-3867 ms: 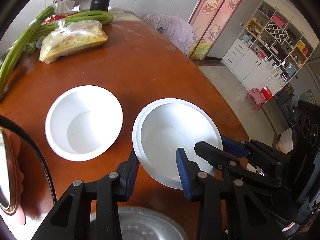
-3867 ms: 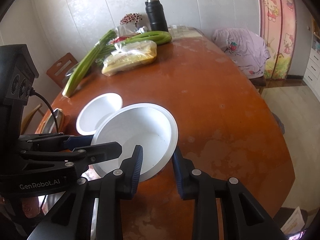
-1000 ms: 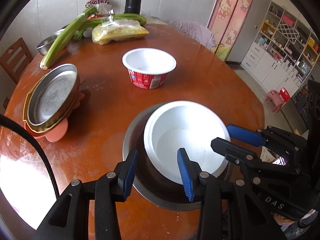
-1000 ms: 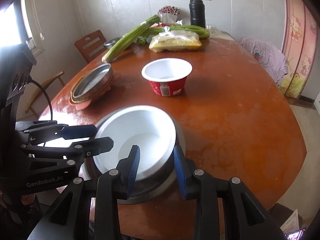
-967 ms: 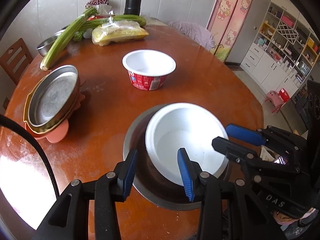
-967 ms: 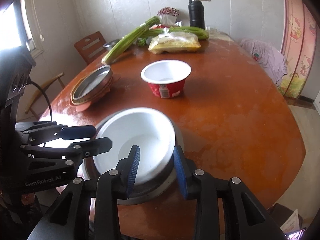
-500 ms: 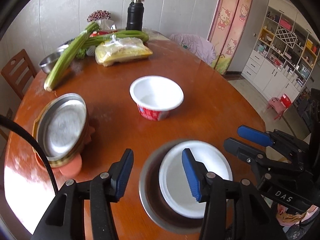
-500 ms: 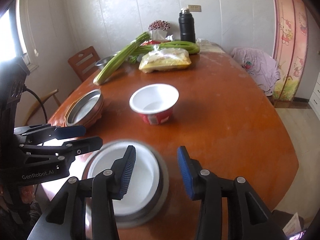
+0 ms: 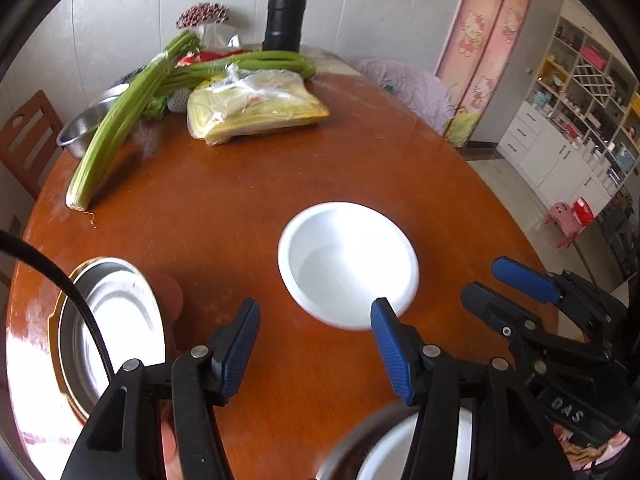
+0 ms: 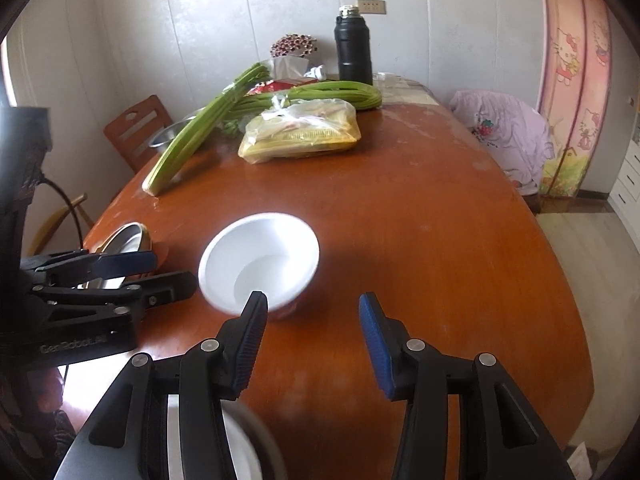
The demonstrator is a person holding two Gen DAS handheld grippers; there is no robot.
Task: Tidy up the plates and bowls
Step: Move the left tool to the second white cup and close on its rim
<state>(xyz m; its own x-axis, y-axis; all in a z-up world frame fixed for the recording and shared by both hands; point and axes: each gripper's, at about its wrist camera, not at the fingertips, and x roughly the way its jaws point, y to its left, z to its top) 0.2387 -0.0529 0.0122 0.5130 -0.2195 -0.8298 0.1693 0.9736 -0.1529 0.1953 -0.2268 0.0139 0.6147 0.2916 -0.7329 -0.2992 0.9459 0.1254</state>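
Our left gripper (image 9: 316, 344) hangs over bare tabletop, jaws opening, nothing between the blue pads. Our right gripper (image 10: 310, 334) likewise: jaws opening, empty, only wood showing in the gap.

Just ahead of both stands the white bowl (image 9: 348, 264), upright and empty, near the middle of the table's near half. In the right wrist view its rim sits just past the right gripper's left finger, not touched.

Beneath us, at the bottom edge of the left wrist view, a second white bowl (image 9: 404, 444) sits inside a metal basin (image 9: 340, 452), blurred and half hidden by the fingers.

To the left, the stack of metal plates (image 9: 116, 320) rests on something orange, close to the table edge.

The table (image 9: 248, 200) is reddish-brown wood, rounded, glossy, with pale worn patches. Its far end is crowded: long green stalks (image 9: 124, 124), a clear bag (image 9: 256, 108) of yellow contents, a small steel bowl (image 9: 86, 124), a black flask (image 9: 286, 20) and a tissue box.

Room: pale panelled wall with a socket, a wooden chair (image 9: 24, 136) at left, a chair draped in a lilac cloth (image 10: 508, 136) at right, a pink cartoon-cat door (image 9: 480, 48), white shelving (image 9: 580, 120) full of small items, and a light floor.
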